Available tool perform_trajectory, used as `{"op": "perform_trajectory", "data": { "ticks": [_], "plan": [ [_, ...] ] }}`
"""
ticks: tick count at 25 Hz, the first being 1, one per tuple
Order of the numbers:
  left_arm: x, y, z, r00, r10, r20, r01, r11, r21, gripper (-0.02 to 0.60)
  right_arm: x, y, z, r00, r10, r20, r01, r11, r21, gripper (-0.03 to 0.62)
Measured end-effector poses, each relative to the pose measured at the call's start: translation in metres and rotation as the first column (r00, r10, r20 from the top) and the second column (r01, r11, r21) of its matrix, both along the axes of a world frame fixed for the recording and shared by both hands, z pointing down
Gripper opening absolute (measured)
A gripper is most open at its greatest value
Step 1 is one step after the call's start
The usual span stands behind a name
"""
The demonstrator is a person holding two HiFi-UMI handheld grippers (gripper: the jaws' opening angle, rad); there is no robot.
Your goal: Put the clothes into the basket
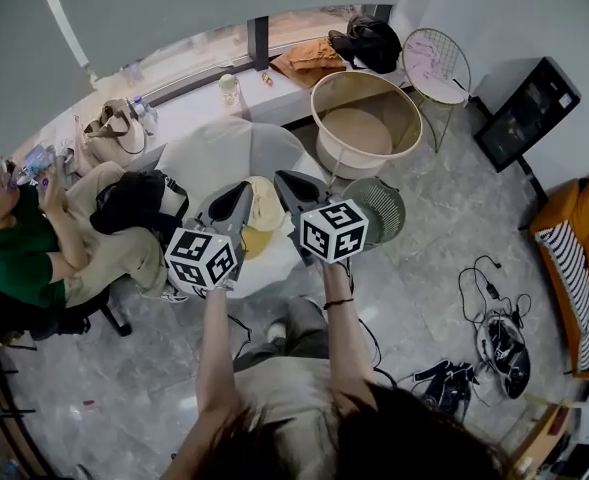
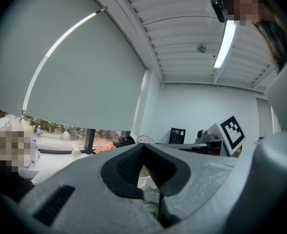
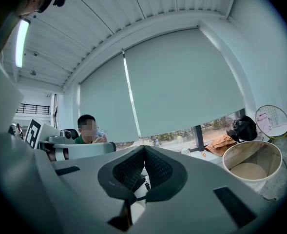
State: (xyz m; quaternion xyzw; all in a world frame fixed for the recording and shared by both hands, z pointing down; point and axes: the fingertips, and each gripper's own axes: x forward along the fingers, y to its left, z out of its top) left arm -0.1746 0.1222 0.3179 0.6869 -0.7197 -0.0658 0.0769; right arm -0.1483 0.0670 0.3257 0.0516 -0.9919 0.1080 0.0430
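A seated person in a green shirt (image 1: 14, 253) and a black bag (image 1: 134, 203) crowd the left edge of a white round surface, perhaps a table (image 1: 214, 153), where the cream-and-yellow clothes (image 1: 264, 213) lie. The round tan basket (image 1: 334, 161) stands beyond on the right, apart from them, with a green wire bin (image 1: 384, 208) nearer. My left gripper (image 1: 244, 190) and right gripper (image 1: 282, 178) hover over the clothes, both with jaws closed on nothing. Their cubes carry black-and-white square markers.
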Motion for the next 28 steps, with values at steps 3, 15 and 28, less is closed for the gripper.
{"op": "perform_trajectory", "data": {
  "ticks": [3, 15, 28],
  "plan": [
    [-0.009, -0.012, 0.005, 1.0, -0.012, -0.005, 0.012, 1.0, -0.013, 0.011, -0.009, -0.011, 0.007, 1.0, -0.012, -0.013, 0.012, 1.0, -0.008, 0.009],
    [-0.04, -0.089, 0.001, 0.995, -0.096, -0.019, 0.095, 0.995, -0.027, 0.011, -0.053, -0.082, -0.001, 0.988, -0.149, -0.034, 0.15, 0.989, -0.001, 0.009],
    [-0.075, -0.131, 0.025, 0.966, -0.243, -0.092, 0.24, 0.97, -0.047, 0.011, -0.088, -0.131, 0.029, 0.958, -0.266, -0.108, 0.264, 0.964, -0.028, 0.009]
  ]
}}
